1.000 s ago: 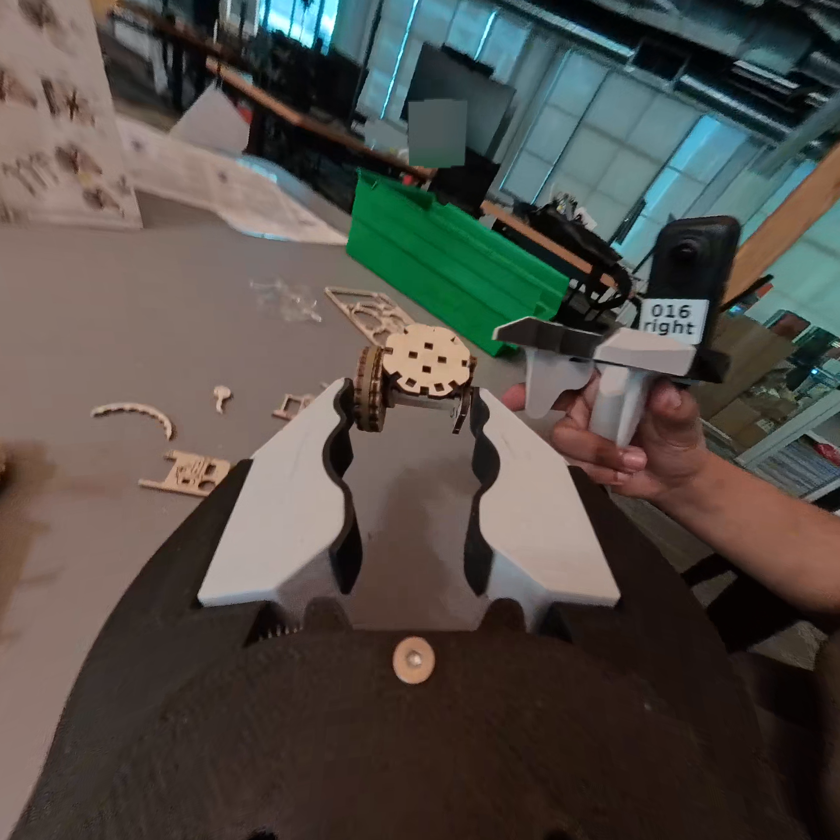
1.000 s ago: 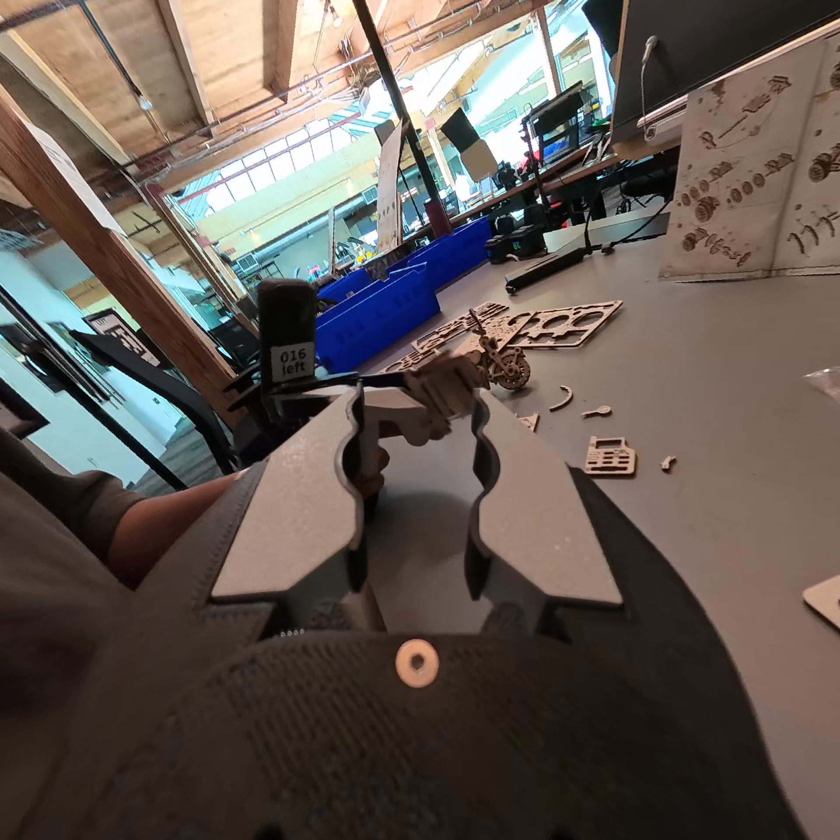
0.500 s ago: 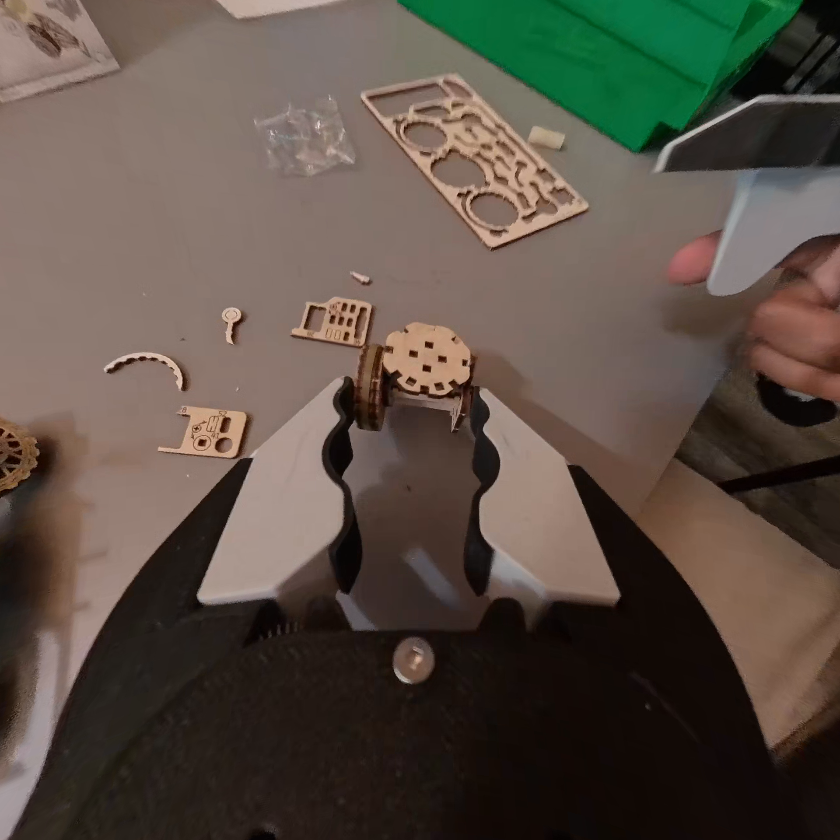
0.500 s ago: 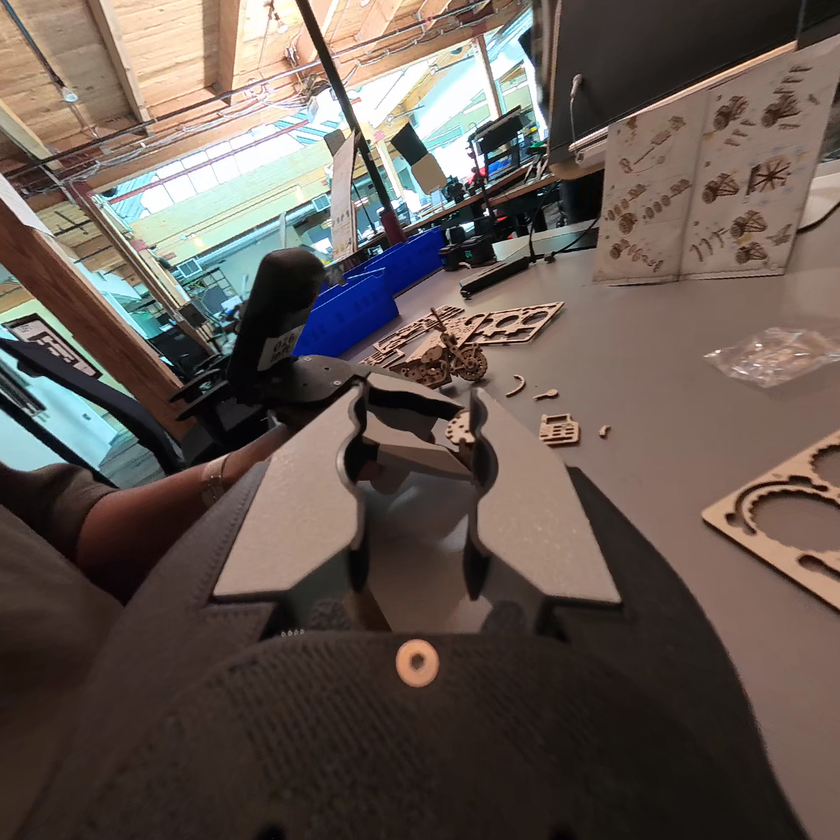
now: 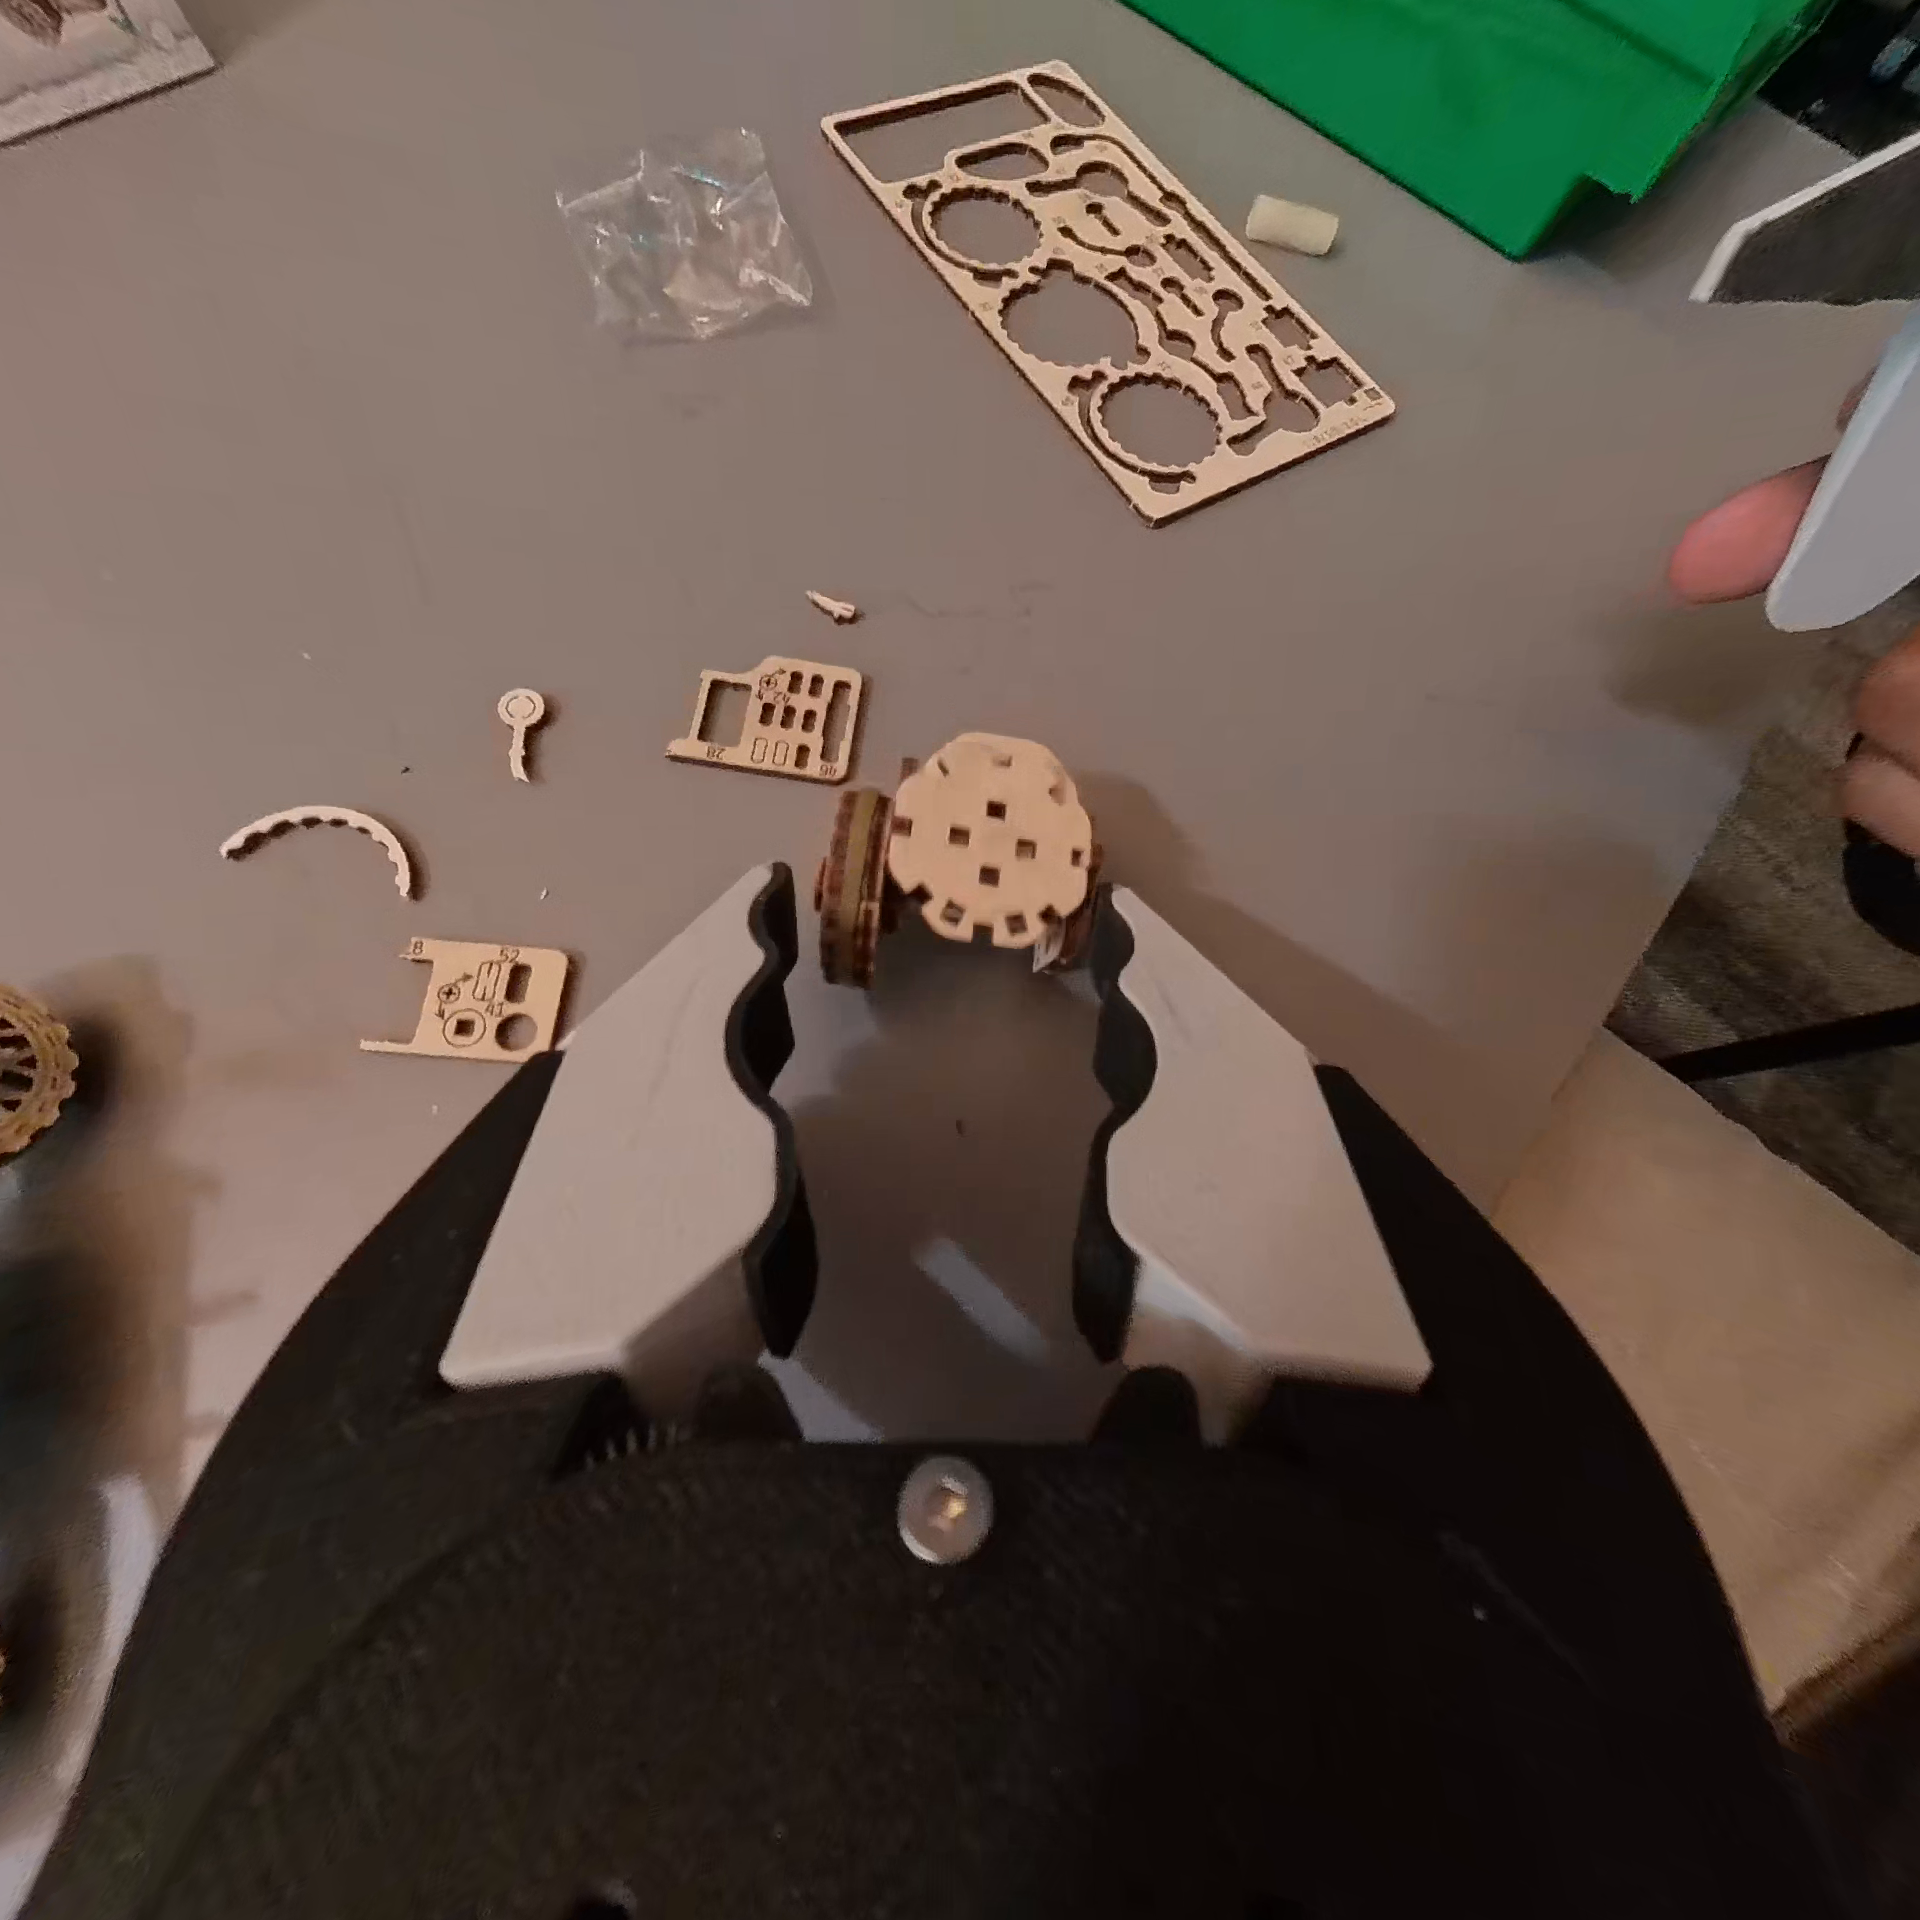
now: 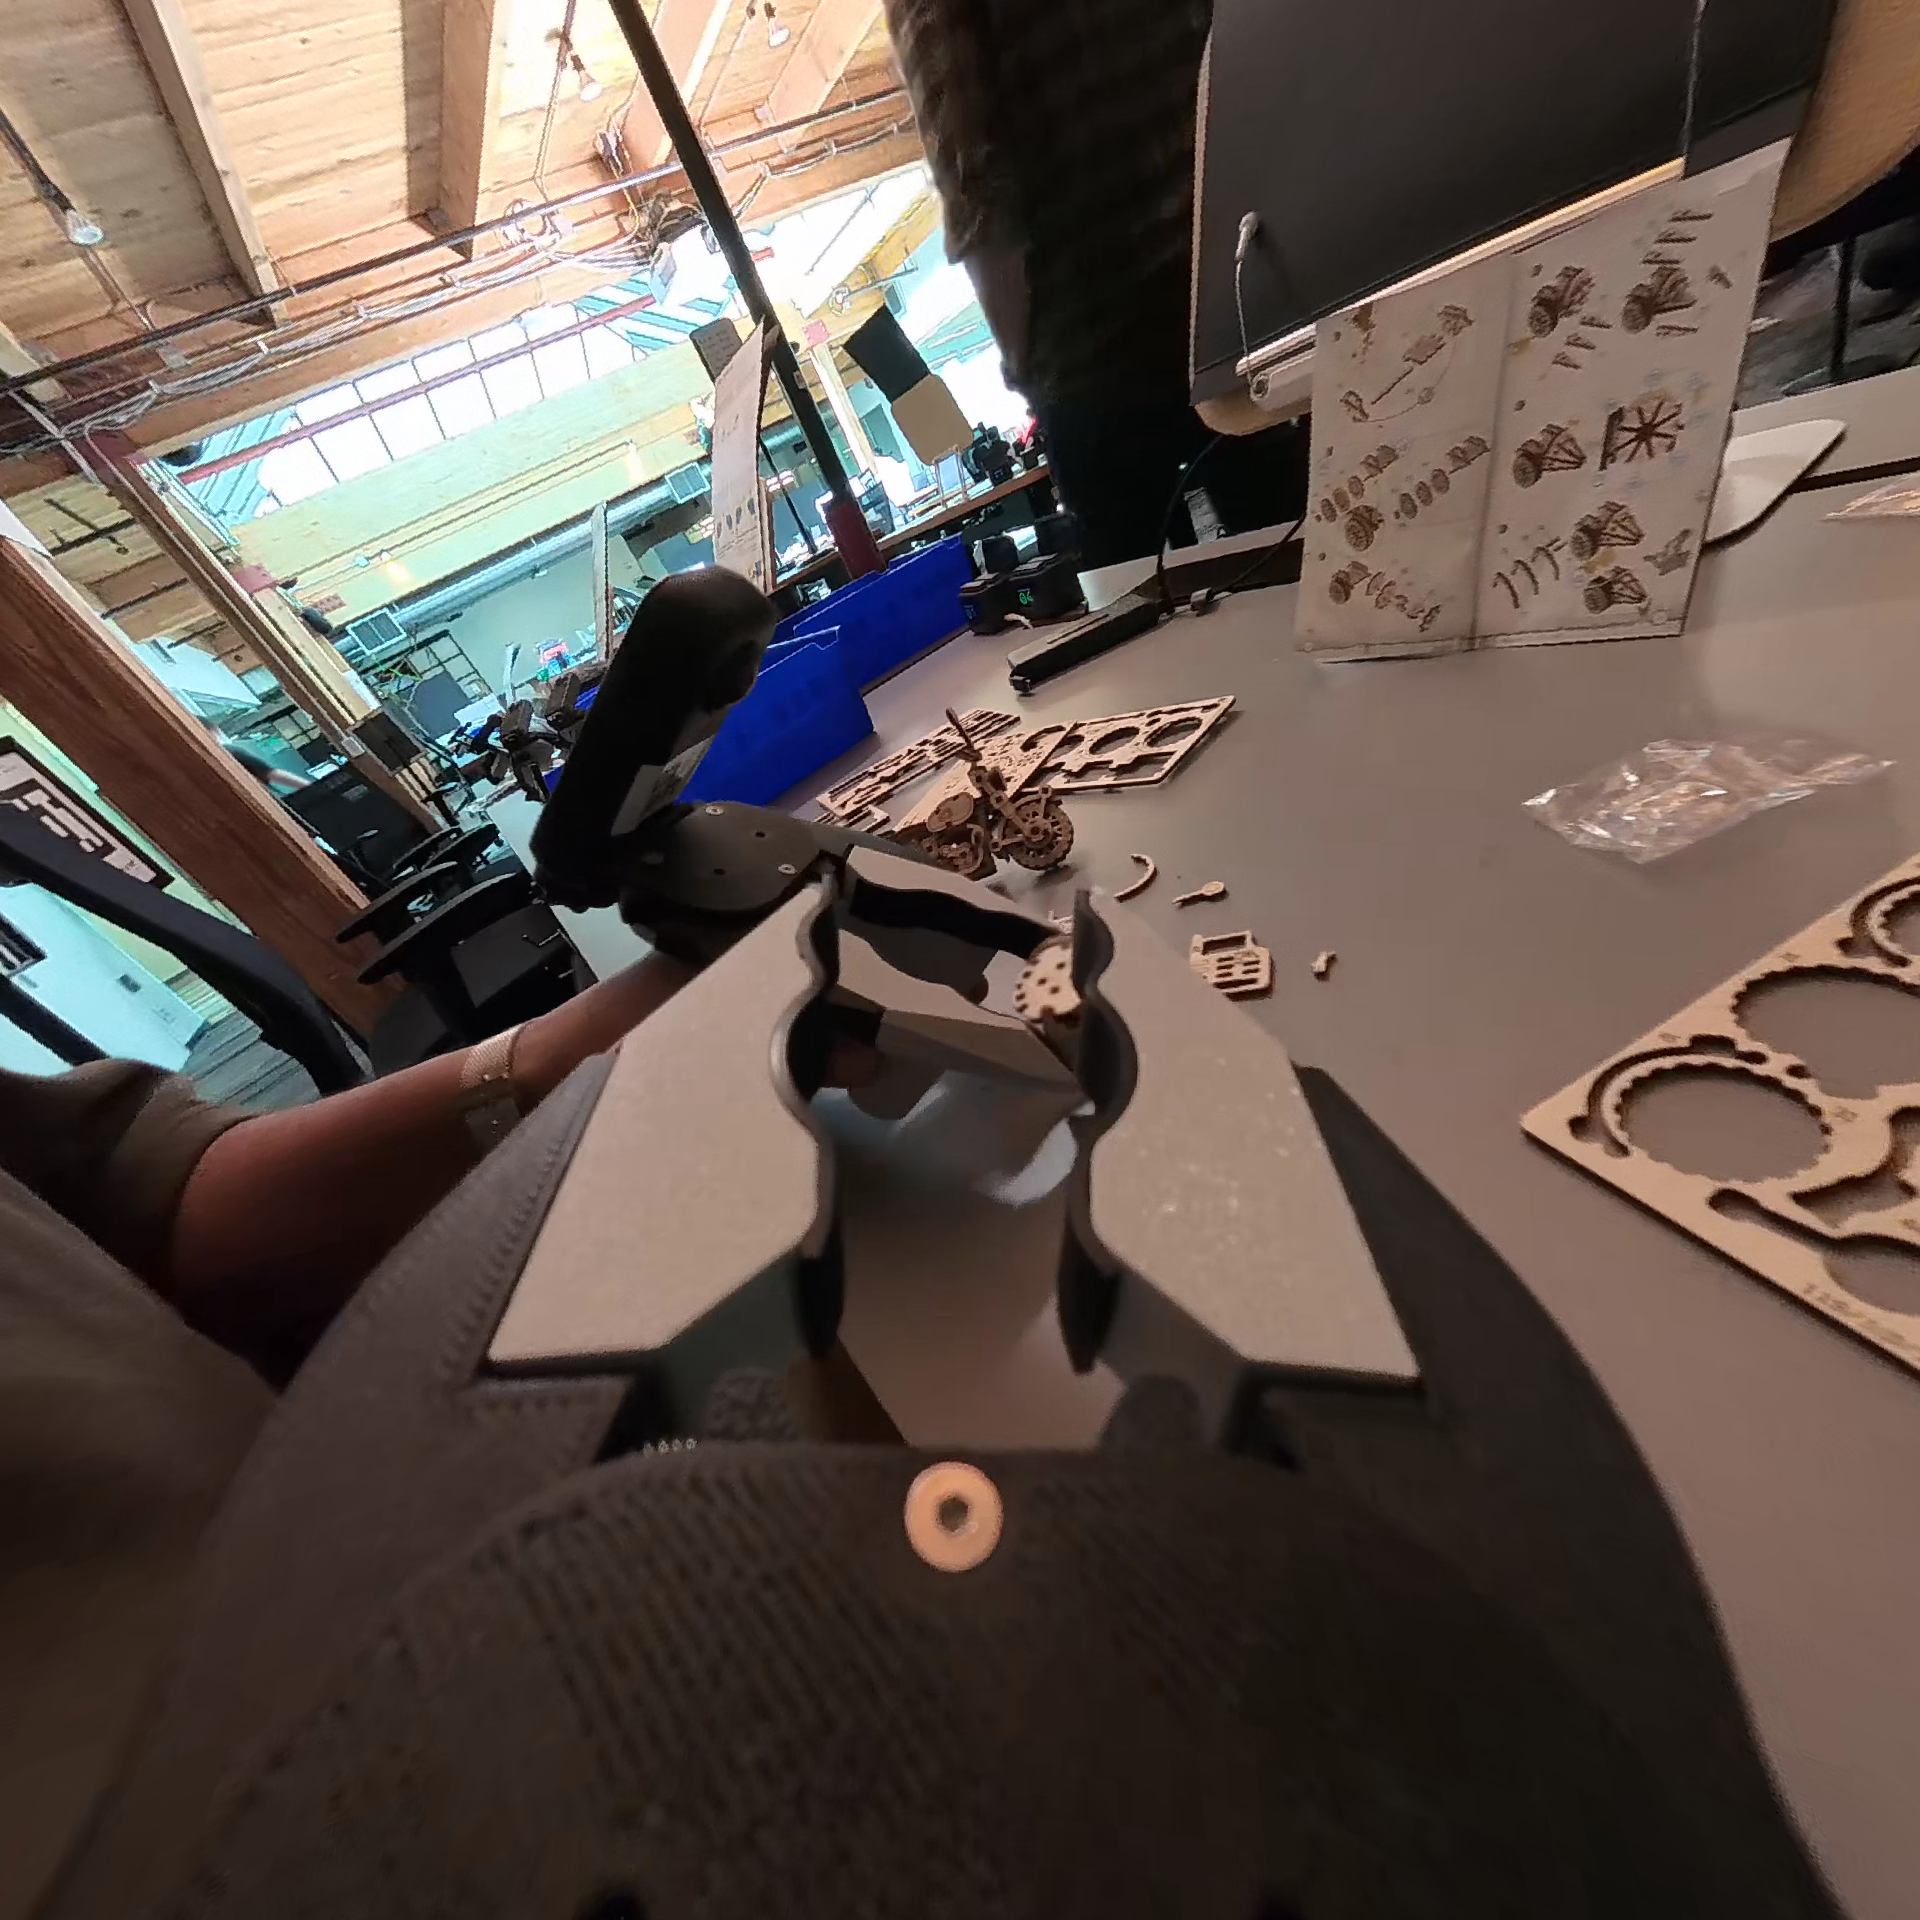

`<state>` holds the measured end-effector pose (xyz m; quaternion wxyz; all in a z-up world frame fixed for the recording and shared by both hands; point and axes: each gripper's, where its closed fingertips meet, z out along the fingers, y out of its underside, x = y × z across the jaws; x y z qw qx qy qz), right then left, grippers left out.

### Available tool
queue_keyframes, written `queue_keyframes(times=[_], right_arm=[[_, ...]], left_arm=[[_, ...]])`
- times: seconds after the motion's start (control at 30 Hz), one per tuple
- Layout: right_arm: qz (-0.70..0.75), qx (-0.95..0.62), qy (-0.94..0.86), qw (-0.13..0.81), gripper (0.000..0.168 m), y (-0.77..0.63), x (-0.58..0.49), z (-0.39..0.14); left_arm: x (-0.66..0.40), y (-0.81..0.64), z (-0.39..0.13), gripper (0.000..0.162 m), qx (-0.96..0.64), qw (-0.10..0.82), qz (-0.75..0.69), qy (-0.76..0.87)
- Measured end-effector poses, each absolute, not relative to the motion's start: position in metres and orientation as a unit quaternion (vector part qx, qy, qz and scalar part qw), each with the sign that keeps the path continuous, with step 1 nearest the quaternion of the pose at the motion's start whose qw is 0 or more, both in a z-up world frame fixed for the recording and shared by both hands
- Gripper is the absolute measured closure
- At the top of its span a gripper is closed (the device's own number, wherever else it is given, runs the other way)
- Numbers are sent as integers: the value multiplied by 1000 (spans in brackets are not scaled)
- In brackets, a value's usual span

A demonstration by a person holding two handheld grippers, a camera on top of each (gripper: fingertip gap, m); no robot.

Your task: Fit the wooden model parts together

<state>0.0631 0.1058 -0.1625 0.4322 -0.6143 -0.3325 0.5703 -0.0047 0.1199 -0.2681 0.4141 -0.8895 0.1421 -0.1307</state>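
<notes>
My left gripper (image 5: pixel 945 899) is shut on a wooden wheel assembly (image 5: pixel 987 852), a pale slotted disc with a darker wheel on its left. It holds the assembly just above the grey table (image 5: pixel 312 468). My right gripper (image 6: pixel 951 925) is open and empty, close to the left gripper, and it points at the held assembly (image 6: pixel 1044 987). Its grey handle, with a hand on it, shows at the right edge of the left wrist view (image 5: pixel 1849 499). A part-built wooden motorcycle (image 6: pixel 987 810) stands farther back on the table.
Loose parts lie ahead of the left gripper: two small panels (image 5: pixel 774 722) (image 5: pixel 473 1003), a toothed arc (image 5: pixel 322 831) and a key-shaped piece (image 5: pixel 520 727). A punched-out sheet (image 5: pixel 1112 281), a plastic bag (image 5: pixel 686 244) and a green bin (image 5: pixel 1455 94) lie beyond. The table edge runs on the right. My right tips are about 25 cm from the part-built wooden motorcycle (image 6: pixel 987 810), my left tips only 15 cm.
The left gripper has tipped down over the table with the wheel assembly still in it. The right gripper has swung right and now sits closer to the table.
</notes>
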Motion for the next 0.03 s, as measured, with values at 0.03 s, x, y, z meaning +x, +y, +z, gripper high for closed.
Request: queue_keyframes(times=[0.03], right_arm=[[570, -614, -335, 431, 125, 106, 61, -163]], left_arm=[[-6, 119, -268, 106, -889, 415, -135, 137]])
